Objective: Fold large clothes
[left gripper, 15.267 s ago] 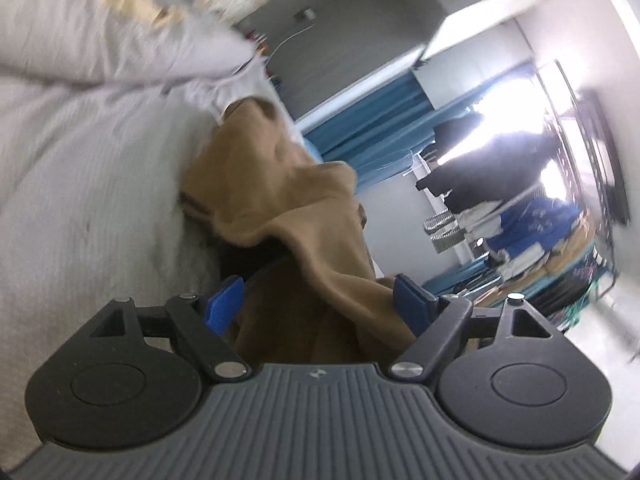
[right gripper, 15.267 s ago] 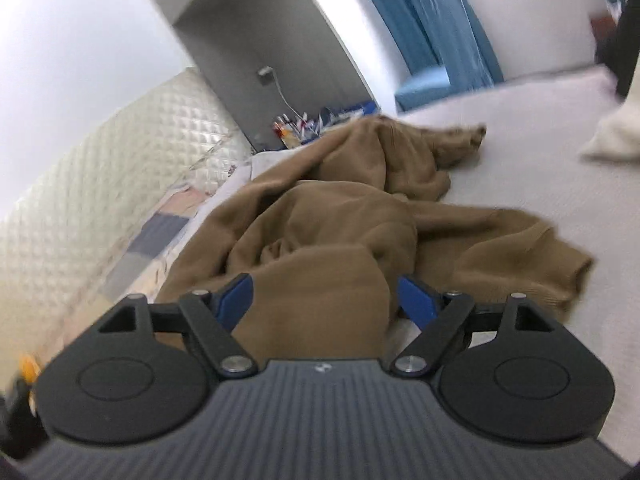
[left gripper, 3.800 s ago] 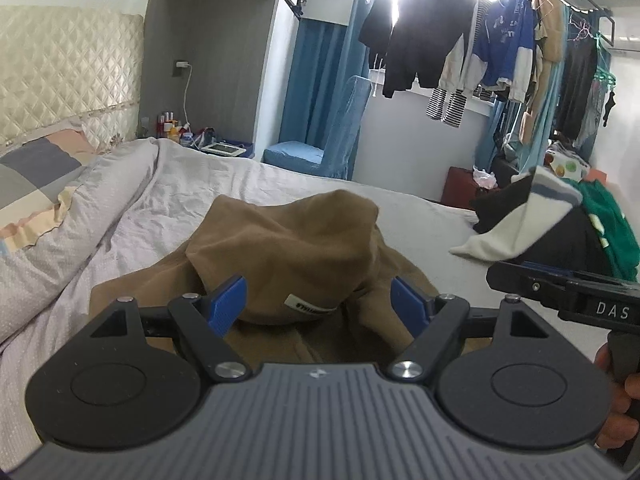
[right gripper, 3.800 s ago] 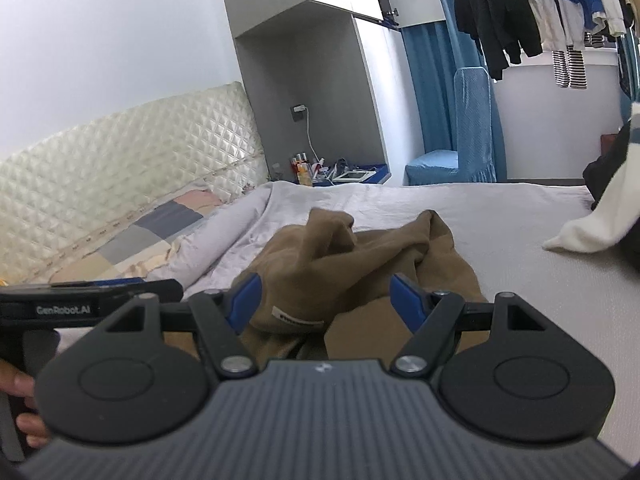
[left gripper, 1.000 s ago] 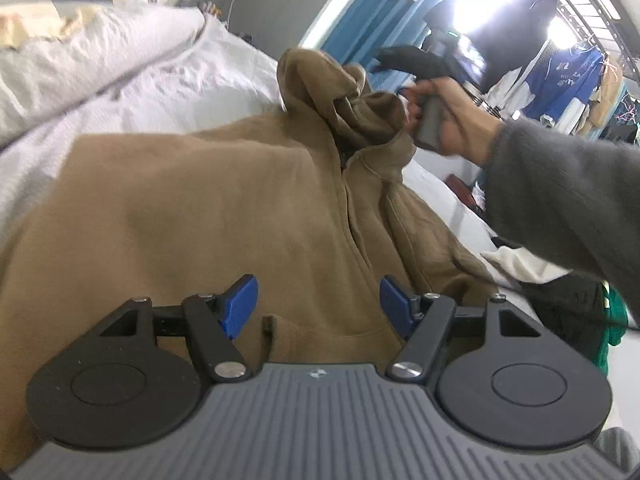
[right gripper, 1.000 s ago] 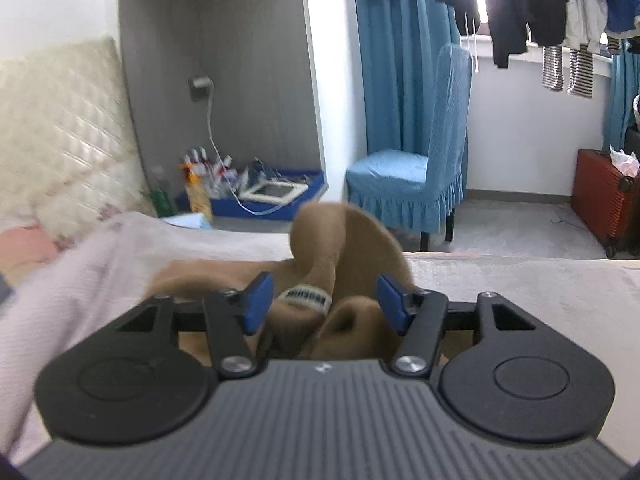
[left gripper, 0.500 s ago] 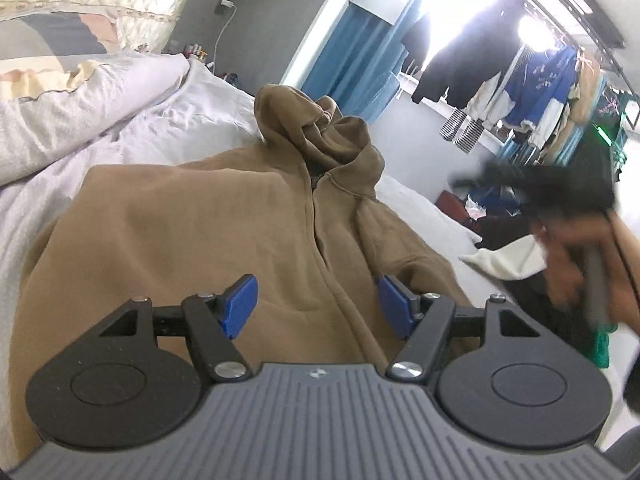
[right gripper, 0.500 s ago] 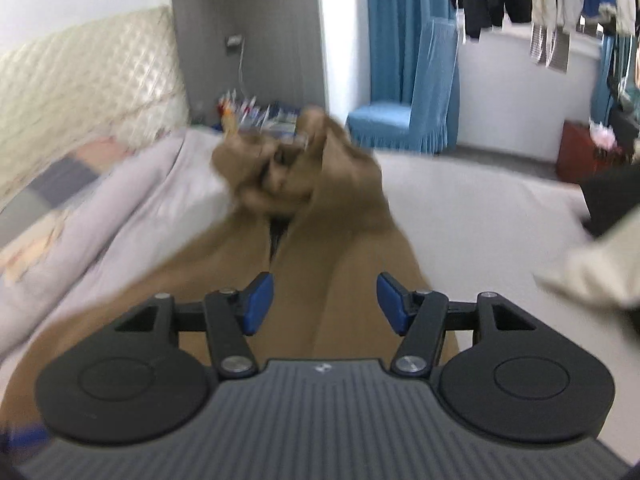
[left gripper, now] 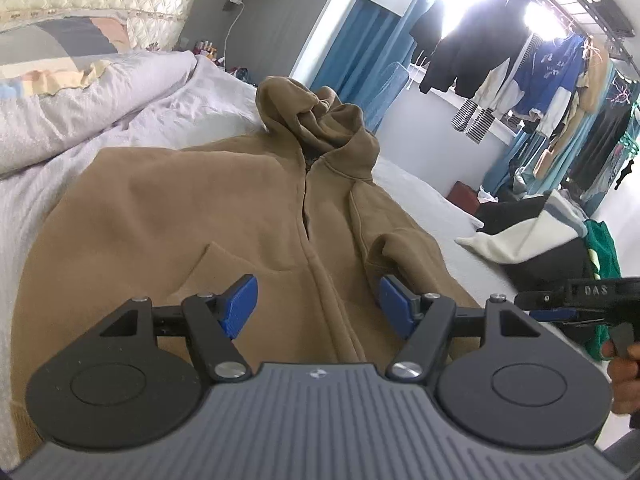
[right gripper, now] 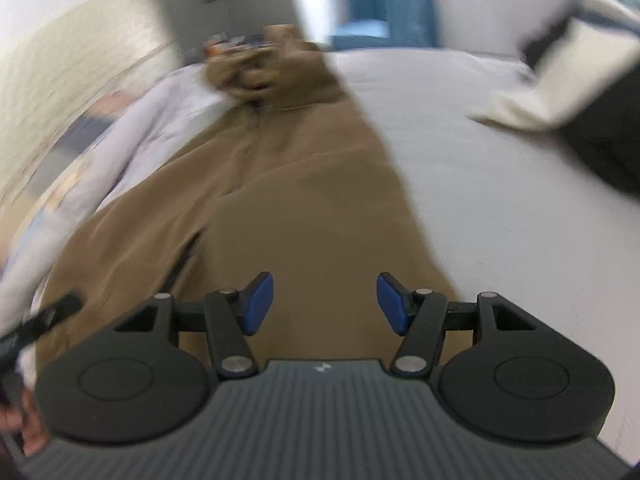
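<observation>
The left gripper (left gripper: 318, 304) is held wide open above the lower front of the brown hoodie (left gripper: 192, 216), with nothing caught between its blue pads (left gripper: 239, 306); it is poised over the zipper line, probably so that the hem or a side panel can be chosen for the first fold. The right gripper (right gripper: 325, 303) is likewise spread wide and grips nothing, and it hovers over the hoodie's lower right portion; its view is blurred, so finer detail there cannot be told. In the left wrist view the right gripper is seen at the far right edge, gripped by a hand (left gripper: 622, 364), just beside the left one.

The hoodie is laid front-up along the bed (left gripper: 420, 196), its body spread fairly flat, which is judged to be the layout wanted before folding. Its hood (left gripper: 316, 120) is bunched and stands up at the far end, and its sleeve (left gripper: 396, 240) on the right side is crumpled against the body rather than stretched out; both would likely need smoothing or tucking. A rumpled white quilt (left gripper: 100, 96) lies beside the garment on the left, touching its edge. A pile of dark and white clothes (left gripper: 536, 232) rests at the right side of the bed, apart from the hoodie, presumably waiting their turn. More garments hang on a rack (left gripper: 520, 56) by the window.
</observation>
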The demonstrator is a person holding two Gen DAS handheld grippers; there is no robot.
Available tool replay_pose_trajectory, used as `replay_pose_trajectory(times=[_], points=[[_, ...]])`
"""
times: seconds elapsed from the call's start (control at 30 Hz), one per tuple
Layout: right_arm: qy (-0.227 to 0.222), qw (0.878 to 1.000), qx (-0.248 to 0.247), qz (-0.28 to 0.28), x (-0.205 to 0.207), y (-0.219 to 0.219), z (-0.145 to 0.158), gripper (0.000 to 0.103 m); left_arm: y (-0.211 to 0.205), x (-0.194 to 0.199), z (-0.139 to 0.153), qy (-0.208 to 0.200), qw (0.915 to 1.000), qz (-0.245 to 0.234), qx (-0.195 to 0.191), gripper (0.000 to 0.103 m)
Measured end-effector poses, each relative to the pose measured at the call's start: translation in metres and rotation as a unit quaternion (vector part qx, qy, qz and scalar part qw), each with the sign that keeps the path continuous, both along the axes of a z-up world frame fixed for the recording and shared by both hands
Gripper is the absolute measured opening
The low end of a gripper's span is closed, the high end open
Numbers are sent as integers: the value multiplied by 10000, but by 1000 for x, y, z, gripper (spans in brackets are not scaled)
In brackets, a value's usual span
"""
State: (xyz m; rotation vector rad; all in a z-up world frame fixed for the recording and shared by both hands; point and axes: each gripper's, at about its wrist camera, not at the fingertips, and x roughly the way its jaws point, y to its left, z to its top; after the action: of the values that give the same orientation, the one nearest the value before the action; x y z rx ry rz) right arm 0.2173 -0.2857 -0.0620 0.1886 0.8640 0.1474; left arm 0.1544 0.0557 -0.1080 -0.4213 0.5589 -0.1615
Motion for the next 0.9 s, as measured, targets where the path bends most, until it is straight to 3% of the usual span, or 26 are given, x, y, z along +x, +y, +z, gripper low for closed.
replay_pose_trajectory(times=[0.13,0.27,0.33,0.4,0.5,0.6,0.63,0.77,0.9], points=[[472,9970,242,-559,24,-52,-15,60,2,4,-6,124,9999,71,-95,73],[1155,9890,336,-863,37,-88,-51,62,3,14,-11,197,9997,80,-157,73],[1476,9827,677,-885,39,-97,-73,62,5,18,-16,249,9994,80,-247,73],[1724,9759,1129,-719,41,-96,-89,62,7,24,-19,286,9989,68,-355,73],[1810,9746,1298,-221,45,-76,-91,61,9,30,-21,314,9987,63,-403,73],[1882,9781,862,192,48,-54,-87,60,10,30,-22,346,9984,50,-454,73],[1937,9779,733,289,49,-48,-86,57,11,29,-22,348,9982,49,-480,73],[1848,9820,133,360,33,-35,-71,16,10,26,-19,276,9984,3,-495,73],[1283,9910,-22,388,21,-20,-30,11,9,26,-18,251,9986,-78,-469,73]])
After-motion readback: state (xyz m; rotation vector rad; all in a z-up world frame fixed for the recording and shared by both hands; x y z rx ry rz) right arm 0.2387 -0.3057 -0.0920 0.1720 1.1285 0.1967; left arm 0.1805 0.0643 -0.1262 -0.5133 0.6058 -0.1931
